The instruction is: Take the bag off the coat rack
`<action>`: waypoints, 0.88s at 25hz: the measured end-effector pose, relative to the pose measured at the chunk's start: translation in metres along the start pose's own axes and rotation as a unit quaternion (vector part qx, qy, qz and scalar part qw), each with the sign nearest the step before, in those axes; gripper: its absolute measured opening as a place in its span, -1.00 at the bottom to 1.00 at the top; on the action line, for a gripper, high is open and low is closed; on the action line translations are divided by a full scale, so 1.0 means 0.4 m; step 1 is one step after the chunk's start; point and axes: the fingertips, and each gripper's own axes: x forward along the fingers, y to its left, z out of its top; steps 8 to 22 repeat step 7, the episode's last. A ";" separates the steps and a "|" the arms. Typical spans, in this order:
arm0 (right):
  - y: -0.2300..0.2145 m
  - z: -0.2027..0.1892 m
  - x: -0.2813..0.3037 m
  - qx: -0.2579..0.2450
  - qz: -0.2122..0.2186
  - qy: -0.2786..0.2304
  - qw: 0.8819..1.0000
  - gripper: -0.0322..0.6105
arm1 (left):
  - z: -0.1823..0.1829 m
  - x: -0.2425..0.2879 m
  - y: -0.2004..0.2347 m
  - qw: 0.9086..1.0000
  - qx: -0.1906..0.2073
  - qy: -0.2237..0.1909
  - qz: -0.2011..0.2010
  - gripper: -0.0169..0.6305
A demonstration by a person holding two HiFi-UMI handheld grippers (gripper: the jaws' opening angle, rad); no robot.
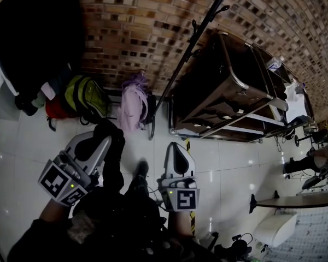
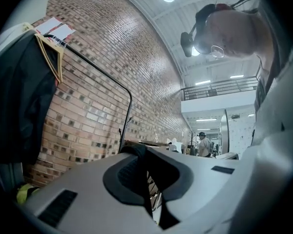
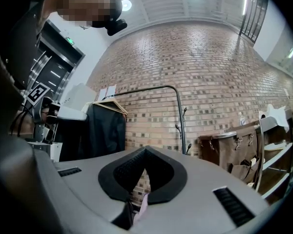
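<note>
The lilac bag (image 1: 132, 105) sits low against the brick wall (image 1: 153, 15), right at the foot of the coat rack (image 1: 191, 48), well ahead of both grippers. From the head view I cannot tell whether it hangs from a low hook or stands on the tiled floor (image 1: 224, 162). Its straps are lost in shadow. In the right gripper view only a pale pink sliver of it shows, low down behind the closed jaws, and the left gripper view does not show it at all.

The rack is a thin black tube with small hooks on its upright. Its top is cut off by the edge of the head view, while the right gripper view shows the bent frame (image 3: 180, 111) whole. A dark garment (image 3: 105, 130) hangs on a wooden hanger (image 2: 51, 57) at the far end.

To the left of the lilac bag a green backpack (image 1: 85, 94) and a red bag (image 1: 56, 109) lie at the wall, partly under the dark clothes above them. To the right stands a metal-framed cart (image 1: 224, 86) with dark fabric sides, whose contents are too dark to read.

The left gripper (image 1: 106, 141) is clenched on nothing, its pads meeting at the tips in its own view (image 2: 141, 150). The right gripper (image 1: 175, 146) is likewise closed and empty, tips together (image 3: 145, 150). Both point toward the wall, apart from the bag and the rack. A distant person (image 2: 203, 143) stands far down the hall, too small to make out
</note>
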 end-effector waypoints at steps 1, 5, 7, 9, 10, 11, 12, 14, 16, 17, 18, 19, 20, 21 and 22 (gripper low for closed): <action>0.009 -0.010 -0.002 0.000 0.001 -0.001 1.000 -0.88 | -0.012 -0.007 -0.002 1.000 0.003 0.000 -0.002 -0.90; 0.047 -0.059 -0.007 -0.009 0.006 -0.002 1.000 -0.88 | -0.079 -0.043 0.002 1.000 0.000 0.003 -0.002 -0.90; 0.066 -0.082 -0.007 -0.013 0.010 -0.003 1.000 -0.88 | -0.110 -0.064 0.010 1.000 -0.005 0.006 -0.001 -0.90; 0.066 -0.082 -0.007 -0.013 0.010 -0.003 1.000 -0.88 | -0.110 -0.064 0.010 1.000 -0.005 0.006 -0.001 -0.90; 0.066 -0.082 -0.007 -0.013 0.010 -0.003 1.000 -0.88 | -0.110 -0.064 0.010 1.000 -0.005 0.006 -0.001 -0.90; 0.066 -0.082 -0.007 -0.013 0.010 -0.003 1.000 -0.88 | -0.110 -0.064 0.010 1.000 -0.005 0.006 -0.001 -0.90; 0.066 -0.082 -0.007 -0.013 0.010 -0.003 1.000 -0.88 | -0.110 -0.064 0.010 1.000 -0.005 0.006 -0.001 -0.90; 0.066 -0.082 -0.007 -0.013 0.010 -0.003 1.000 -0.88 | -0.110 -0.064 0.010 1.000 -0.005 0.006 -0.001 -0.90; 0.066 -0.082 -0.007 -0.013 0.010 -0.003 1.000 -0.88 | -0.110 -0.064 0.010 1.000 -0.005 0.006 -0.001 -0.90; 0.066 -0.082 -0.007 -0.013 0.010 -0.003 1.000 -0.88 | -0.110 -0.064 0.010 1.000 -0.005 0.006 -0.001 -0.90; 0.066 -0.082 -0.007 -0.013 0.010 -0.003 1.000 -0.88 | -0.110 -0.064 0.010 1.000 -0.005 0.006 -0.001 -0.90; 0.066 -0.082 -0.007 -0.013 0.010 -0.003 1.000 -0.88 | -0.110 -0.064 0.010 1.000 -0.005 0.006 -0.001 -0.90; 0.066 -0.082 -0.007 -0.013 0.010 -0.003 1.000 -0.88 | -0.110 -0.064 0.010 1.000 -0.005 0.006 -0.001 -0.90; 0.066 -0.082 -0.007 -0.013 0.010 -0.003 1.000 -0.88 | -0.110 -0.064 0.010 1.000 -0.005 0.006 -0.001 -0.90; 0.066 -0.082 -0.007 -0.013 0.010 -0.003 1.000 -0.88 | -0.110 -0.064 0.010 1.000 -0.005 0.006 -0.001 -0.90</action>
